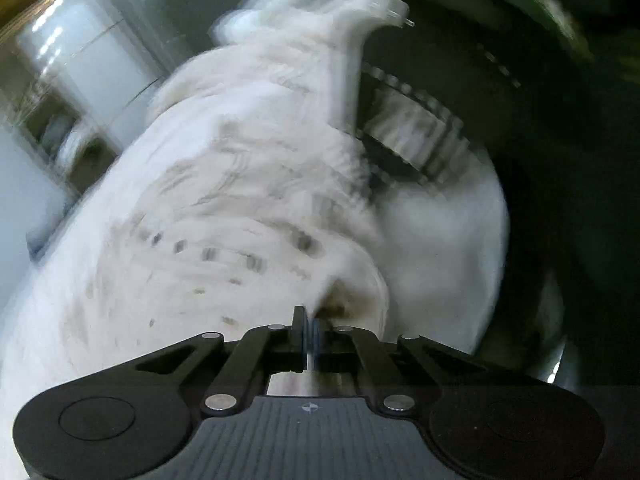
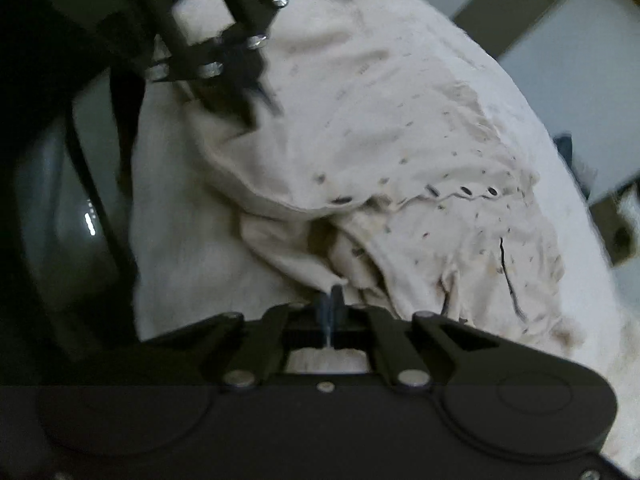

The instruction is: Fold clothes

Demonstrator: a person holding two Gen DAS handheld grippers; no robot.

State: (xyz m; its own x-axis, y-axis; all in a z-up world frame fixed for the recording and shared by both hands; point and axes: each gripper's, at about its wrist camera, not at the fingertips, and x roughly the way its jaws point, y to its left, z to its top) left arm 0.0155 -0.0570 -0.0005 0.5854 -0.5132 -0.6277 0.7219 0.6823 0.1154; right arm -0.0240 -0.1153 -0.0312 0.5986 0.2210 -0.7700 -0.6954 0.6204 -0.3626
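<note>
Garment (image 2: 400, 128), white with eyelet holes, is hanging bunched between both grippers: left gripper (image 1: 308, 320) and right gripper (image 2: 331, 296) are each pinching its fabric, jaws pressed together.

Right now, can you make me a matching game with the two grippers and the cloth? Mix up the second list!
Things:
1. left gripper
2. right gripper
3. white garment

States:
A. dotted with small eyelet holes
B. pinching the cloth, seen at the top of the right wrist view
C. pinching a fold at the bottom of the right wrist view

Pairs: 1-B, 2-C, 3-A
</note>
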